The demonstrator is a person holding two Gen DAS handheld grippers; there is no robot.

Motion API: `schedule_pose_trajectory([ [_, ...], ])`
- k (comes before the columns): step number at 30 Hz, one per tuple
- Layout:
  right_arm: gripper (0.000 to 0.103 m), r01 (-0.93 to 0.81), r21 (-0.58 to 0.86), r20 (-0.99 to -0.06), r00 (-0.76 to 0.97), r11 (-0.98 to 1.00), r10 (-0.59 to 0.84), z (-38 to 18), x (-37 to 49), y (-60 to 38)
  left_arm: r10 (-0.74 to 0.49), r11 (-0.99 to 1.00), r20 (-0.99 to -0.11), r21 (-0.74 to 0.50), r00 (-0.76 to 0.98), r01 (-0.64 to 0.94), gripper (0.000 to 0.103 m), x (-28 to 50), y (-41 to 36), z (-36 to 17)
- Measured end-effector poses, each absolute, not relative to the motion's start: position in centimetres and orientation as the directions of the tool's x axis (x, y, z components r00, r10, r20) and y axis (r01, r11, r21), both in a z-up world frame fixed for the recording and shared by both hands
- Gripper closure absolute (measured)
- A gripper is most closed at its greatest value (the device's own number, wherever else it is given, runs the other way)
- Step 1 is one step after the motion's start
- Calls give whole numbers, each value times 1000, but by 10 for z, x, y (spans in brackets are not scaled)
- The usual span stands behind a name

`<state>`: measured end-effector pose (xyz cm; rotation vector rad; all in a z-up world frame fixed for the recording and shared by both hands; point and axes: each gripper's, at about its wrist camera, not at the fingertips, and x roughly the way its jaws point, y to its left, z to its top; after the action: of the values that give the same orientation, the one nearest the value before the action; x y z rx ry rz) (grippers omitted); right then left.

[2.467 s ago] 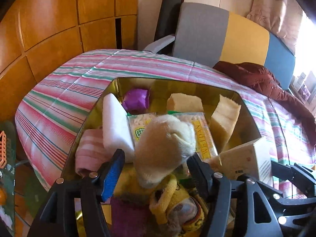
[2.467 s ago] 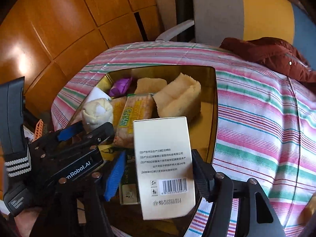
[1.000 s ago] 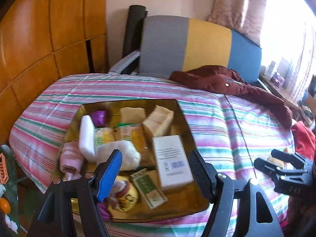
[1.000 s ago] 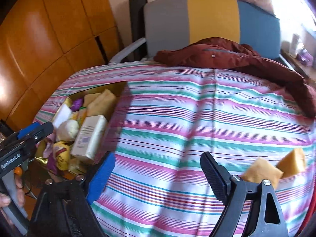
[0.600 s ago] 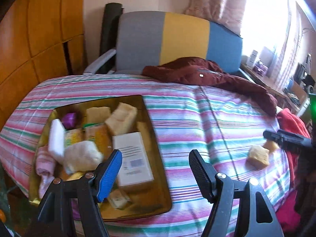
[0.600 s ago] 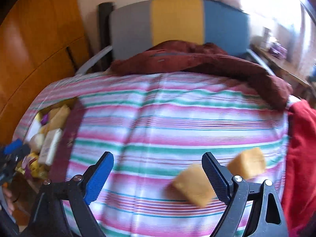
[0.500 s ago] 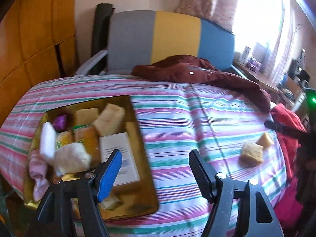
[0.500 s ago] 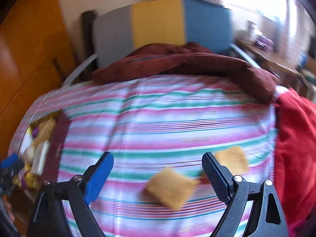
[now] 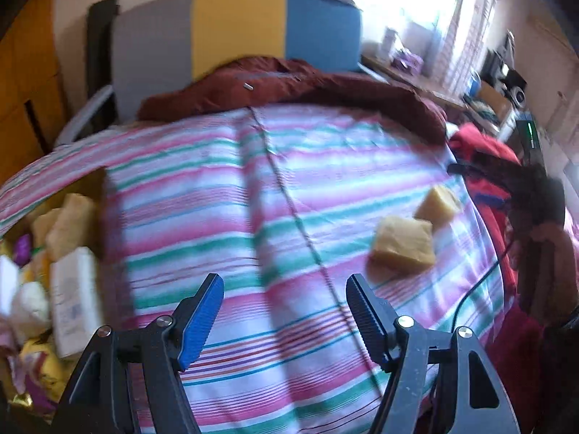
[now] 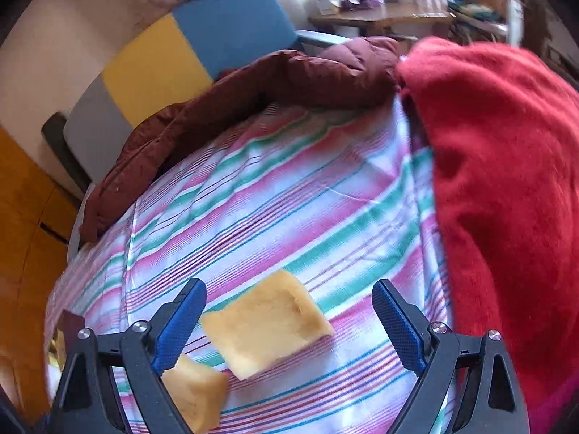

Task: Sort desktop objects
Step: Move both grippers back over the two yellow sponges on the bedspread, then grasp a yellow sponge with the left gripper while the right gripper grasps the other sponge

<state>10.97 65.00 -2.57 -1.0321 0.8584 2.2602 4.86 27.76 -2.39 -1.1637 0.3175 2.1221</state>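
Right hand-held gripper (image 10: 289, 320) gapes wide above a yellow sponge (image 10: 266, 329), untouched.

left gripper (image 9: 285, 311) with black frame arms, one blue ribbed pad, one black ribbed pad, round silver screws, right gripper (image 10: 289, 320) with two blue bumpy pads

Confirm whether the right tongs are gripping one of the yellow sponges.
No, the right tongs stand open above the larger yellow sponge, which lies on the striped cloth untouched by either pad.
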Motion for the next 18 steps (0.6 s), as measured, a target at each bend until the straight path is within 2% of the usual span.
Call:
schedule_pose_trajectory([
  [8,9,-580,198,-854,-497,-790,151,-39,79,626,474,-638,-833,-101,-286,-764,31,62,330,-41],
  [11,9,-579,199,-863,-485,-791,138,-43,81,628,487,-604,-827,-87,-280,-792,22,64,350,-44],
  [14,10,-575,196,-874,-470,-795,125,-47,79,630,496,-579,-825,-83,-270,-811,21,66,366,-47],
  [16,19,-575,183,-881,-455,-798,126,-50,79,629,496,-563,-827,-76,-263,-823,21,67,378,-51],
  [18,22,-569,184,-882,-455,-802,120,-52,78,628,494,-549,-832,-72,-253,-833,21,67,390,-54],
])
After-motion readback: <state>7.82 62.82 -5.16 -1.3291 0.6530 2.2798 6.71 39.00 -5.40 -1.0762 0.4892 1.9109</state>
